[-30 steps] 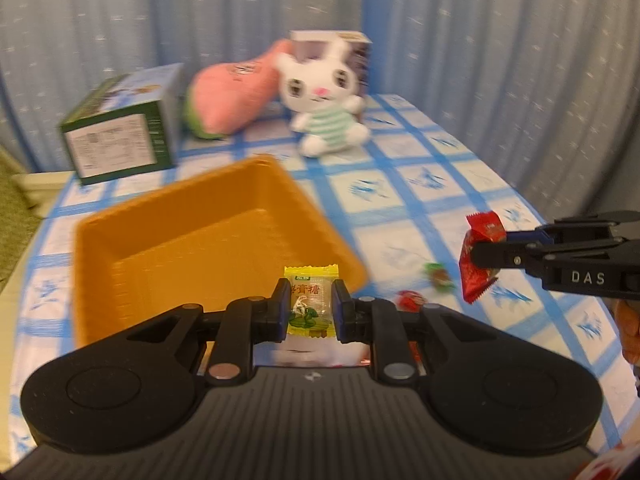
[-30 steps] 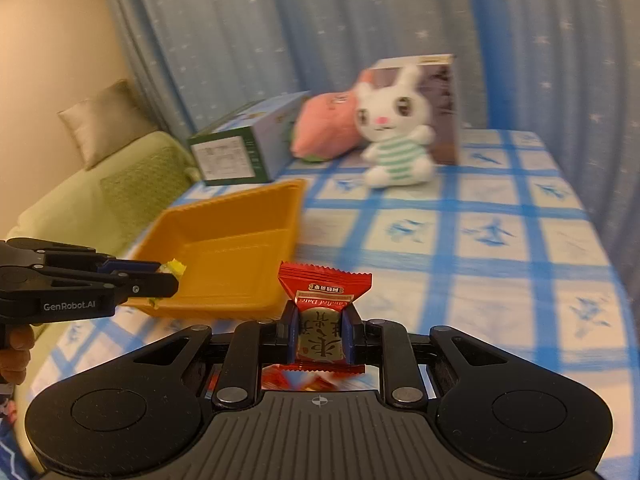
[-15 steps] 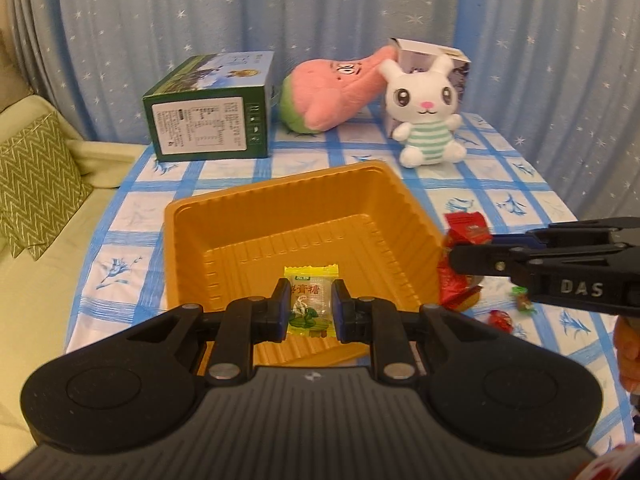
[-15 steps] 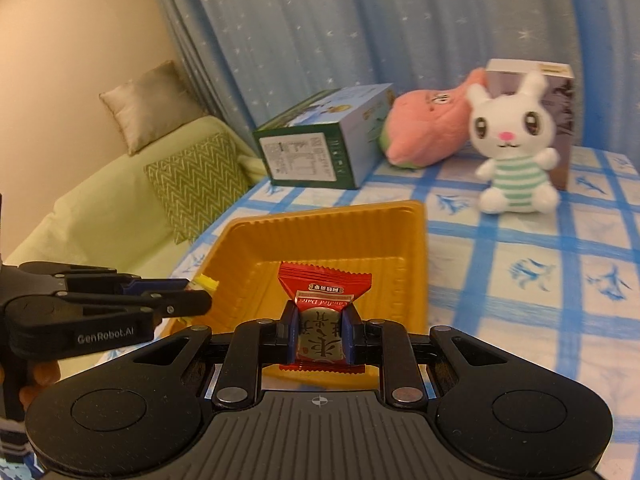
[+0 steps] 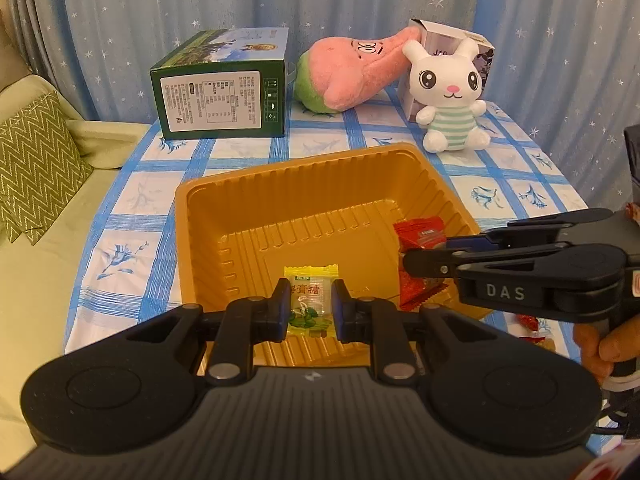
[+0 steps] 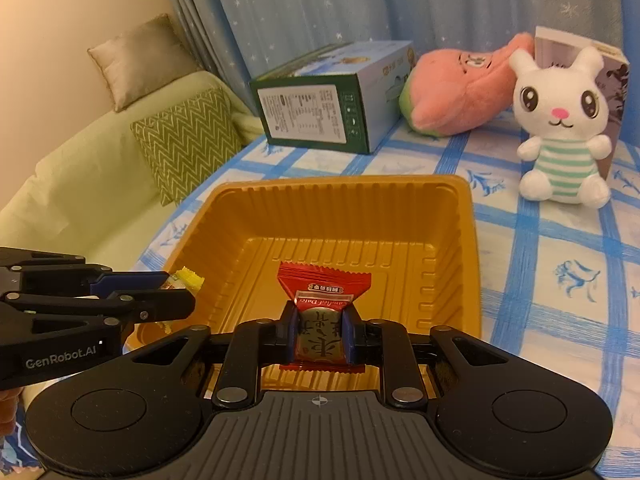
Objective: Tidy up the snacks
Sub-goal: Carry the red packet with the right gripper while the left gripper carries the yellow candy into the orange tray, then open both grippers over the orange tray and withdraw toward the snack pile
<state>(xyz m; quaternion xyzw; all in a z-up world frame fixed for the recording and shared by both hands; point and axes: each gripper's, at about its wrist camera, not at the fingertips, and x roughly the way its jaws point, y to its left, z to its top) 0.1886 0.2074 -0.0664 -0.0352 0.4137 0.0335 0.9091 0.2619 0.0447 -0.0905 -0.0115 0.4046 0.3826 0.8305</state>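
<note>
Left gripper: jaws pinching the yellow-green candy above the tray's near edge, poised for release.
Right gripper: jaws clamping the red candy over the tray interior.
Orange tray: sitting empty on the checked tablecloth, serving as the collecting bin.

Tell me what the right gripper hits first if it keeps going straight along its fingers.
Most likely the floor of the orange tray. The right gripper, shut on the red candy, points down into the tray, and nothing shows in between. Depth is hard to judge in this fisheye view.
</note>
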